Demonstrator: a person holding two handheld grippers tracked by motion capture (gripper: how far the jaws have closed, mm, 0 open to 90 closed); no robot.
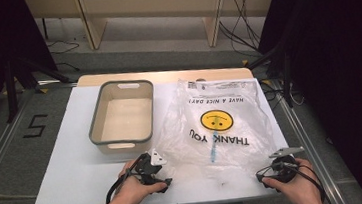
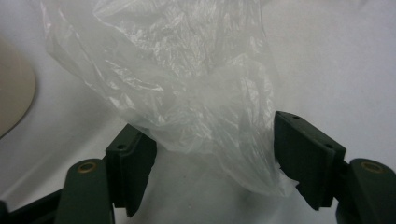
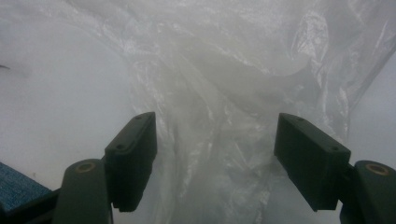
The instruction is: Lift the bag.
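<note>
The white table (image 1: pixel 69 158) is viewed from above and forward, while the crinkled clear plastic bag (image 1: pixel 221 123) is shared, seen close-up along each gripper's jaws.

Plastic bag (image 1: pixel 216 123): thin, clear, glossy film, heavily crinkled, lying between the matt black jaws of both grippers. Table (image 1: pixel 69 163) beneath them: smooth, matt white top. Bin (image 1: pixel 122 113) beyond the left gripper (image 1: pixel 156 170): smooth cream plastic, grey rim.
</note>
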